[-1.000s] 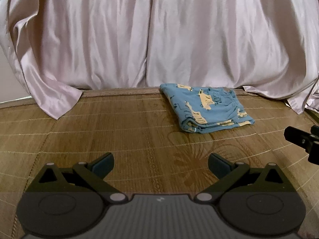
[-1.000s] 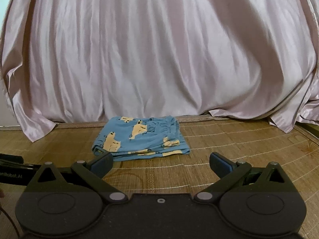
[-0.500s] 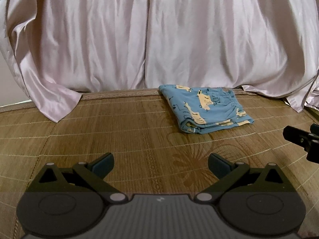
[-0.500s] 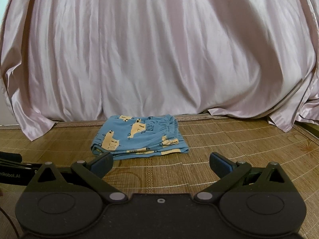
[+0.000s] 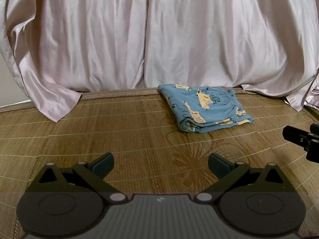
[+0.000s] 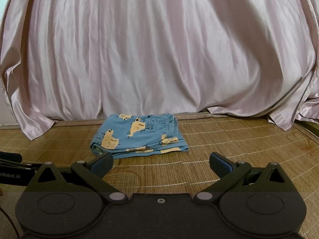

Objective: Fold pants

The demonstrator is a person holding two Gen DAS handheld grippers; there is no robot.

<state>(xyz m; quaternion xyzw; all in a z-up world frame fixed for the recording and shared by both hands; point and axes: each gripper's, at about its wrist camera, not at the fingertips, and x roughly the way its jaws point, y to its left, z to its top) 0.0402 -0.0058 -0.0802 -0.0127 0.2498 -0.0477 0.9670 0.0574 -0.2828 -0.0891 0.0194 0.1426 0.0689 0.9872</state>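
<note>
Pants (image 5: 205, 109): blue, printed with pale yellow figures, lying folded into a compact rectangle with stacked edges facing the cameras; resting flat on the woven bamboo mat (image 5: 119, 139), touching it, just in front of the curtain's hem.

Left gripper (image 5: 160, 162): hovering over the mat, well short of the pants and to their left; fingers (image 5: 102, 162) spreading wide, pinching nothing.

Right gripper (image 6: 161, 161): hovering nearer the pants, directly in front of them; fingers (image 6: 220, 163) likewise spreading wide, gripping nothing; left fingertip overlapping the pants' near left corner in the right wrist view, contact impossible to tell.

Curtain (image 5: 159, 39): pale pink satin, hanging behind the pants, filling the background, its lower folds pooling onto the mat on both sides of the pants.
</note>
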